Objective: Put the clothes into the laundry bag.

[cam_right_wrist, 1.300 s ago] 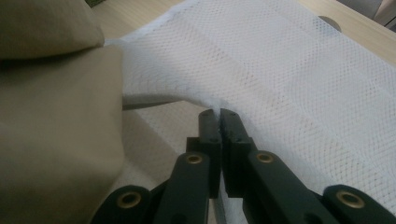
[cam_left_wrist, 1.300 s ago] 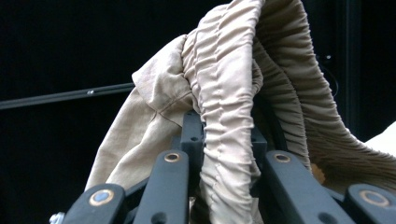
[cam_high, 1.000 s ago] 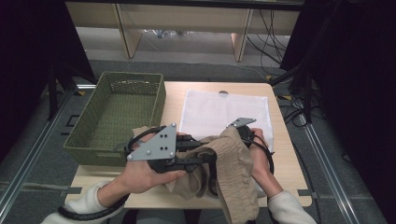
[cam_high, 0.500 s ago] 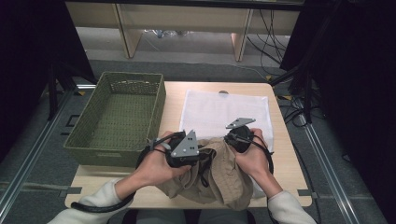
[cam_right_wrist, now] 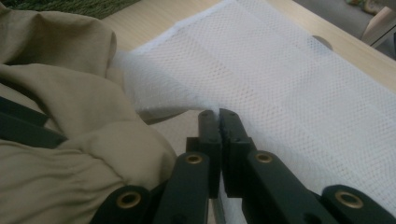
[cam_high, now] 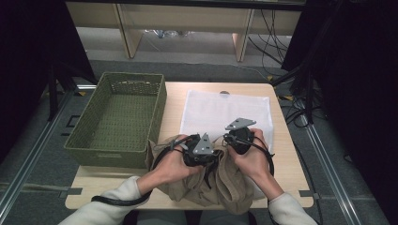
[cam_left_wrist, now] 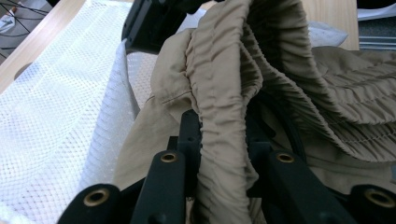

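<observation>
A beige garment [cam_high: 225, 187] with a gathered elastic waistband lies bunched at the table's front edge. My left gripper [cam_high: 210, 159] is shut on that waistband [cam_left_wrist: 224, 56], which runs up between its jaws. Those jaws have just been opening slightly with the fabric still between them. A white mesh bag [cam_high: 225, 110] lies flat across the middle of the table. My right gripper [cam_right_wrist: 218, 114] is shut on the bag's near edge [cam_right_wrist: 154, 100] and lifts it a little. The garment [cam_right_wrist: 56, 93] sits right beside that raised edge. Both hands are close together over the bag's near end.
A green woven basket [cam_high: 112, 157] stands on the left side of the wooden table [cam_high: 286, 154], with nothing inside. Cables run over the floor behind the table, and dark frames stand on both sides.
My left hand has dropped and moved right with the garment, which hung raised before and now bunches low at the bag's near edge. The right hand has stayed put.
</observation>
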The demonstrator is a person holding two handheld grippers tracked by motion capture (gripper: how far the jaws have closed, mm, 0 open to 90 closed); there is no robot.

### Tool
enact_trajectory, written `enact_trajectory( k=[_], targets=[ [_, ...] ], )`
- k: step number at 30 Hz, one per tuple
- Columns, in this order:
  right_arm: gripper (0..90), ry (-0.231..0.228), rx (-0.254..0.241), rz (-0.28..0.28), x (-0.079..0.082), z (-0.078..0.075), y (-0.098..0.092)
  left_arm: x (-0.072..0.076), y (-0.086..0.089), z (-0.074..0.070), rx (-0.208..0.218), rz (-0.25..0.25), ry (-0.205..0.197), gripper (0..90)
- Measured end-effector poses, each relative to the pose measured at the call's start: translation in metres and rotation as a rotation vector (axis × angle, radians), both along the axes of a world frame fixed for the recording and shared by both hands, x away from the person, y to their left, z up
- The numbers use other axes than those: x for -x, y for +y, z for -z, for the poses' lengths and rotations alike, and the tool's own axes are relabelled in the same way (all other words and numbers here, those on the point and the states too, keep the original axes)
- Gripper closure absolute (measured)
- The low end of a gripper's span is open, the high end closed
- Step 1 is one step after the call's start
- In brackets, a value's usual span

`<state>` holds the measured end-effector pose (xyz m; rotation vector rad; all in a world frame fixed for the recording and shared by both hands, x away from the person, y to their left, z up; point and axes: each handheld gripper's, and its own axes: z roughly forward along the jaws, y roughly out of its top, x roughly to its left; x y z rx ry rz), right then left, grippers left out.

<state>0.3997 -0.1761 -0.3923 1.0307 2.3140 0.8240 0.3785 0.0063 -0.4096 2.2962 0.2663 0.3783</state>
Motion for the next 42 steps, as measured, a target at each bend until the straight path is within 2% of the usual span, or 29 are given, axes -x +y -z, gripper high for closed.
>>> enact_trajectory(
  k=[1, 3, 5, 6, 8, 11, 12, 14, 16, 17, 18, 19, 20, 22, 24, 30, 31, 33, 34, 35, 37, 39, 40, 42],
  targets=[
    [89.9, -0.001, 0.000, 0.007, 0.001, 0.000, 0.001, 0.000, 0.000, 0.000, -0.005, 0.006, -0.010, 75.1],
    [90.0, -0.001, -0.003, 0.008, 0.002, 0.000, 0.002, 0.001, -0.001, 0.000, -0.012, -0.004, 0.003, 75.1],
    [90.0, -0.024, 0.017, -0.023, 0.000, -0.001, 0.001, 0.001, -0.003, 0.002, -0.013, -0.016, 0.007, 75.1],
    [90.0, -0.018, 0.009, -0.012, 0.002, -0.001, 0.002, 0.000, -0.004, 0.003, -0.015, -0.019, 0.012, 75.1],
    [90.0, -0.026, 0.010, -0.032, 0.002, -0.002, 0.003, -0.003, -0.005, 0.005, -0.017, -0.033, 0.017, 75.0],
    [90.0, -0.031, 0.008, -0.044, 0.004, -0.005, 0.005, -0.007, -0.007, 0.009, -0.019, -0.076, 0.043, 74.8],
    [90.0, -0.038, 0.012, -0.026, 0.006, -0.006, 0.006, -0.009, -0.008, 0.010, -0.021, -0.092, 0.049, 74.8],
    [90.0, -0.037, 0.017, -0.046, 0.006, -0.007, 0.007, -0.014, -0.009, 0.014, -0.035, -0.119, 0.064, 74.5],
    [90.0, -0.038, 0.011, -0.032, 0.008, -0.008, 0.008, -0.019, -0.011, 0.019, -0.033, -0.152, 0.074, 74.0],
    [90.0, -0.038, 0.002, -0.024, 0.008, -0.008, 0.009, -0.020, -0.013, 0.023, -0.012, -0.181, 0.080, 73.7],
    [90.0, -0.038, 0.005, -0.032, 0.008, -0.008, 0.008, -0.023, -0.013, 0.024, -0.033, -0.185, 0.081, 73.5],
    [90.0, -0.037, 0.005, -0.033, 0.009, -0.008, 0.008, -0.024, -0.015, 0.028, -0.017, -0.209, 0.091, 73.3],
    [90.0, -0.038, 0.009, -0.034, 0.009, -0.008, 0.008, -0.026, -0.017, 0.031, -0.019, -0.222, 0.096, 73.1],
    [90.0, -0.047, 0.000, -0.030, 0.009, -0.008, 0.010, -0.028, -0.019, 0.037, -0.021, -0.240, 0.110, 72.6],
    [90.0, -0.035, -0.002, -0.028, 0.010, -0.009, 0.011, -0.031, -0.022, 0.042, -0.022, -0.261, 0.111, 72.0],
    [90.0, -0.033, -0.007, -0.035, 0.010, -0.010, 0.011, -0.039, -0.023, 0.050, -0.034, -0.281, 0.132, 70.2],
    [90.0, -0.028, -0.018, -0.023, 0.011, -0.009, 0.012, -0.039, -0.023, 0.052, -0.021, -0.311, 0.143, 70.0],
    [90.0, -0.019, -0.015, -0.025, 0.011, -0.008, 0.012, -0.043, -0.023, 0.056, -0.018, -0.305, 0.165, 69.5],
    [90.0, -0.019, -0.017, -0.020, 0.011, -0.007, 0.014, -0.044, -0.022, 0.057, -0.042, -0.302, 0.149, 69.0],
    [90.0, -0.011, -0.018, -0.015, 0.011, -0.006, 0.015, -0.045, -0.021, 0.057, -0.057, -0.296, 0.151, 68.5],
    [90.0, 0.003, -0.017, -0.011, 0.012, -0.005, 0.016, -0.045, -0.021, 0.056, -0.087, -0.263, 0.175, 66.7],
    [90.0, -0.006, -0.007, -0.021, 0.010, -0.004, 0.014, -0.043, -0.019, 0.056, -0.069, -0.264, 0.163, 63.1],
    [90.0, -0.014, -0.010, -0.016, 0.009, -0.003, 0.013, -0.043, -0.017, 0.054, -0.069, -0.240, 0.169, 60.4],
    [90.0, -0.007, -0.008, -0.010, 0.008, -0.002, 0.010, -0.039, -0.017, 0.054, 0.014, -0.251, 0.134, 53.3]
  ],
)
